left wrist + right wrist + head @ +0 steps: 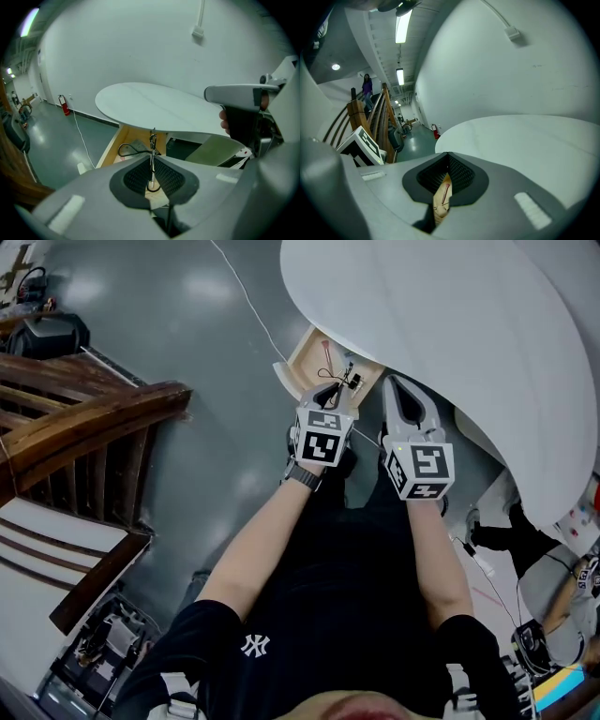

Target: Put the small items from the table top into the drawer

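Note:
An open wooden drawer (pixel 305 357) sticks out from under the white round table (pixel 450 306). Over it, my left gripper (pixel 339 382) is shut on a thin metal tool with looped wire handles (pixel 152 145), held upright between the pads (pixel 164 176); the drawer's wall (pixel 115 140) lies just beyond. My right gripper (pixel 392 382) hovers beside it at the drawer's right side, jaws shut with nothing between them. Through the slit under its pads (pixel 459 173) I see a reddish stick (pixel 445 192) lying on the drawer's floor (pixel 439 206). No small items show on the table top (pixel 525 140).
A wooden stair banister (pixel 84 427) stands to the left across grey floor. A white cable (pixel 248 306) runs over the floor toward the drawer. Cases and gear lie at the lower left (pixel 103 648) and lower right (pixel 544 652). A person (pixel 368 86) stands far off.

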